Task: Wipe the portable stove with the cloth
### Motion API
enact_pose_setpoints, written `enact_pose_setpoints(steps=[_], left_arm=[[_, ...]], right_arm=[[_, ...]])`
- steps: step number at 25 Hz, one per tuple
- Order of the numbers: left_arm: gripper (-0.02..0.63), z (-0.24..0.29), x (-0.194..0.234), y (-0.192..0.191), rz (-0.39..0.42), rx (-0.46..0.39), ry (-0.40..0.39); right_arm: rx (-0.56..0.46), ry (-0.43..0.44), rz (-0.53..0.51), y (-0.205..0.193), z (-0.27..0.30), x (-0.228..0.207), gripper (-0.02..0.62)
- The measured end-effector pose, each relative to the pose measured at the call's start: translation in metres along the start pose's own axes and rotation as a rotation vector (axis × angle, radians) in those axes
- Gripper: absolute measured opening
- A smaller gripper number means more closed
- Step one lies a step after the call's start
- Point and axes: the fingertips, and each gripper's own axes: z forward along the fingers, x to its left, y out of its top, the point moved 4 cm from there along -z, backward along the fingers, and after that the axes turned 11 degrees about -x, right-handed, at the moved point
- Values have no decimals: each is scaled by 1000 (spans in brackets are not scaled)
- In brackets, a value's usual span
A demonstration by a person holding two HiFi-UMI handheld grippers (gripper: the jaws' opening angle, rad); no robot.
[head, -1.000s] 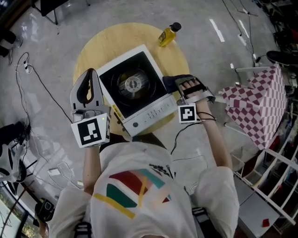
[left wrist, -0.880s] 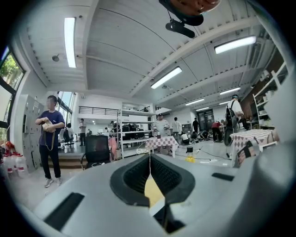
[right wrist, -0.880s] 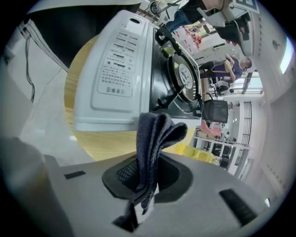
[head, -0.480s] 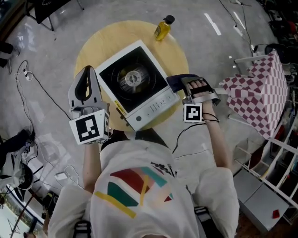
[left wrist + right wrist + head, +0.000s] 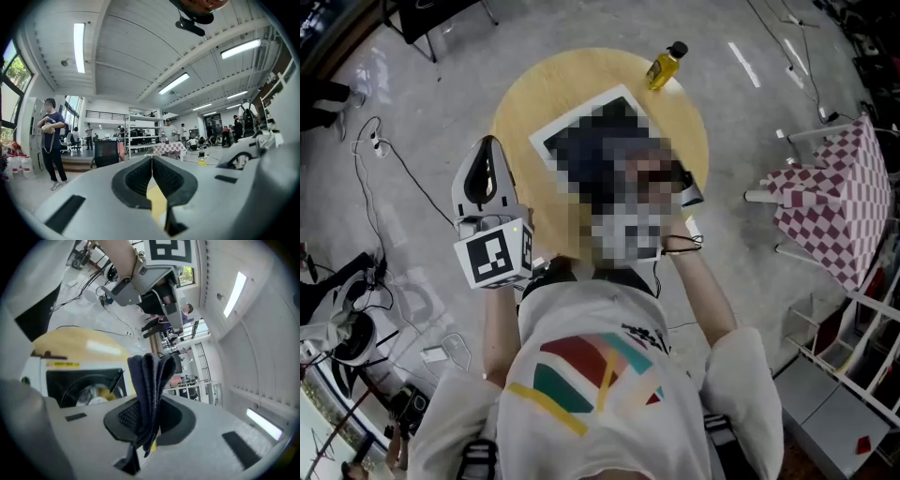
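Cloth [image 5: 150, 380]: dark, folded, clamped between the right gripper's [image 5: 149, 411] jaws and standing up out of them. Stove [image 5: 84, 380]: lower left of the right gripper view, beyond the jaws, on the round tabletop [image 5: 516, 122]. Left gripper [image 5: 152, 161]: jaws closed, empty, left of centre in the head view. Bottle [image 5: 664, 64]: tabletop's upper edge.

Stove on the worktop, a gripper on either side

The portable stove [image 5: 581, 112] sits in the middle of the round worktop [image 5: 514, 117], and a bottle [image 5: 665, 64] stands behind it at the far right edge. The left gripper [image 5: 490, 145] hangs left of the stove, over the worktop's left rim. The right gripper [image 5: 149, 413] is at the stove's right, with the cloth [image 5: 151, 376] between its jaws. A covered table [image 5: 834, 206] stands well apart on the right.
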Motion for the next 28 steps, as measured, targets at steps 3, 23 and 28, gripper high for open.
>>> enact_pose_setpoints(steps=[3,23,28], left_arm=[[6,-13,27,6,7,-2,41],[6,-58,129,-17,4,37,107],[6,-61,131,-26,-19,50,106]], right_arm=[[-49,-21,-10,51,35,8,31],[86,94,-95,98,149,84,32],[85,193,-15,99,142,107,32]])
